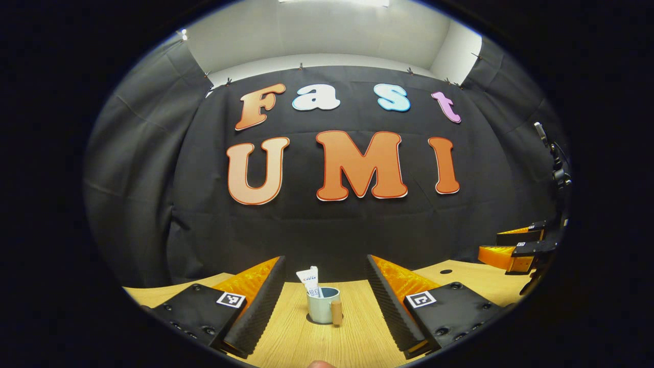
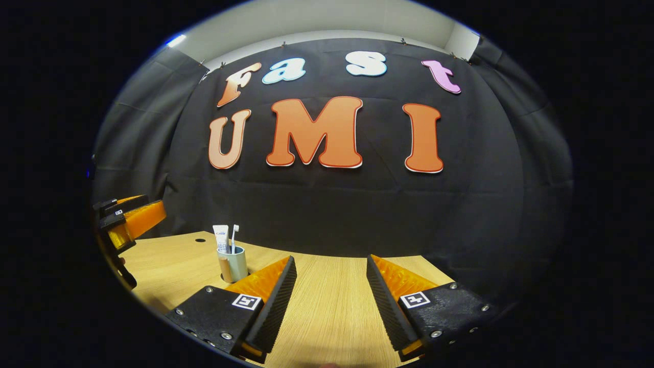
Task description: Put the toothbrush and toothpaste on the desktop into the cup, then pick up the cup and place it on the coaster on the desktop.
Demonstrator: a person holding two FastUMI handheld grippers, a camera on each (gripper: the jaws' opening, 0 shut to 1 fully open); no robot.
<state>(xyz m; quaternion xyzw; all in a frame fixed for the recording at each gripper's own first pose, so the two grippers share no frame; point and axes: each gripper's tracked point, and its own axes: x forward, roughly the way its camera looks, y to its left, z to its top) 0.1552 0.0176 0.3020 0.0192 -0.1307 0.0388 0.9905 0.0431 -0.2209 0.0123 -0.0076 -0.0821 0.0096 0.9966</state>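
A pale blue cup (image 1: 322,305) with a wooden handle stands upright on the wooden desktop (image 1: 306,342), a white toothpaste tube (image 1: 309,280) sticking out of it. In the right gripper view the cup (image 2: 235,263) holds both the toothpaste (image 2: 221,237) and a white toothbrush (image 2: 234,234). A thin dark edge shows under the cup's base; I cannot tell whether it is a coaster or shadow. My left gripper (image 1: 324,260) is open, the cup standing ahead between its fingers, untouched. My right gripper (image 2: 330,260) is open over bare desktop (image 2: 332,306), the cup off to its left.
The right gripper (image 1: 516,245) hangs open over the desk's right side in the left gripper view. The left gripper (image 2: 127,220) is at the left edge of the right gripper view. A small round hole (image 2: 200,239) is in the desktop behind the cup.
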